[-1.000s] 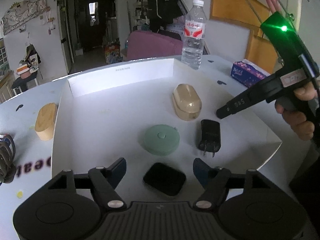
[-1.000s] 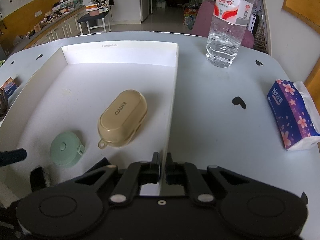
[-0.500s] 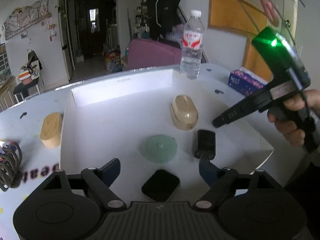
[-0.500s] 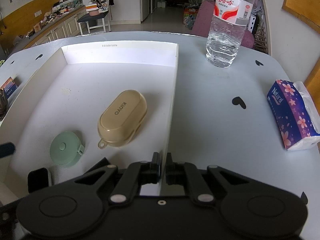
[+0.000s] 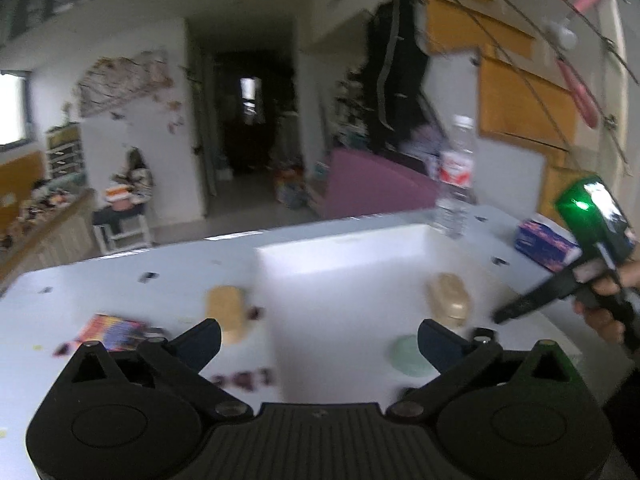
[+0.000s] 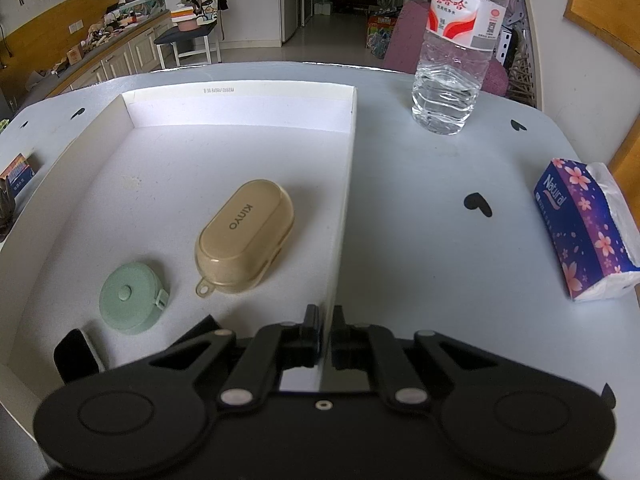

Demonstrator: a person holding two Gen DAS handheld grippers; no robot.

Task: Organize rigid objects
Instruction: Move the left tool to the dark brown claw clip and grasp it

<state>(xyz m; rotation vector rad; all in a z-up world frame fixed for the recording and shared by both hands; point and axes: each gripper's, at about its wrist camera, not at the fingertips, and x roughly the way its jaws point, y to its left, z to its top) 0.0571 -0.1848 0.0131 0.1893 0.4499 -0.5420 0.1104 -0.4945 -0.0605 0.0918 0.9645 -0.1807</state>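
Note:
A white shallow tray point(image 6: 132, 114) holds a tan oval case point(image 6: 245, 236), a green round tape measure point(image 6: 130, 298) and a black item point(image 6: 74, 354) at its near left. My right gripper point(image 6: 326, 338) is shut on the tray's right wall point(image 6: 345, 208). My left gripper point(image 5: 318, 342) is open and empty, raised over the tray's left edge; its view is blurred. A wooden oval block point(image 5: 225, 310) lies on the table left of the tray point(image 5: 340, 256). The tan case point(image 5: 448, 300) and green tape measure point(image 5: 408, 356) show there too.
A water bottle point(image 6: 454, 48) stands behind the tray's right corner. A tissue pack point(image 6: 582, 232) lies at the right. A colourful small box point(image 5: 110, 330) lies at the left of the table. The right hand-held gripper body point(image 5: 576, 248) shows in the left wrist view.
My left gripper has lifted and swung left, away from the black items toward the tray's left edge. My right gripper stays shut on the tray wall.

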